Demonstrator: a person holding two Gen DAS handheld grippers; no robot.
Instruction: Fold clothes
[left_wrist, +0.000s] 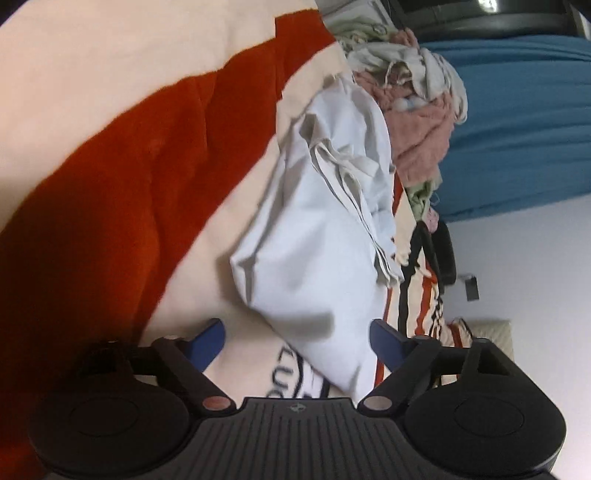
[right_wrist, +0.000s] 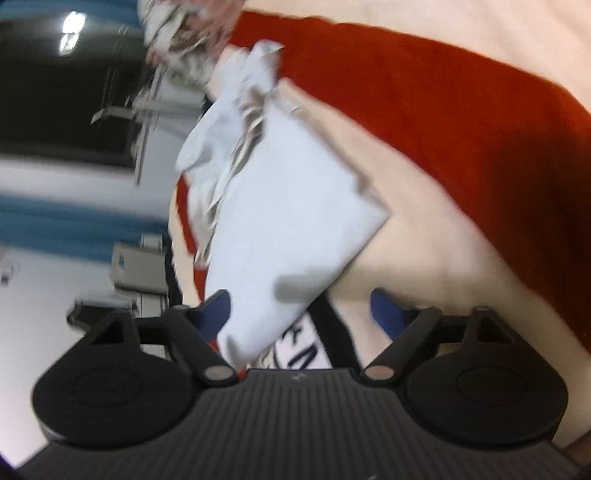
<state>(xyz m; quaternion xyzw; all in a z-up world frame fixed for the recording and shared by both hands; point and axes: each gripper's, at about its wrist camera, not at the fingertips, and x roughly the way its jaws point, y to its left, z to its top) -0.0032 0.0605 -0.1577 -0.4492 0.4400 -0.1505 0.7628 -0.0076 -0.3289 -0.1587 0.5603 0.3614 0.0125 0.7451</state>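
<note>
Plainly both claws (left_wrist: 297, 341) (right_wrist: 301, 314) agape around white garment (left_wrist: 314, 258), unclamped.

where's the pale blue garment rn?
Both wrist views show the pale blue garment lying on the cream-and-red blanket, just ahead of the open blue fingers, with the mixed clothes pile at its far end.

Bedroom: blanket (left_wrist: 110, 166) (laundry pile (left_wrist: 413, 110))

one pale blue garment (left_wrist: 314, 236), one clothes heap (left_wrist: 410, 110), one striped blanket (left_wrist: 129, 166).
</note>
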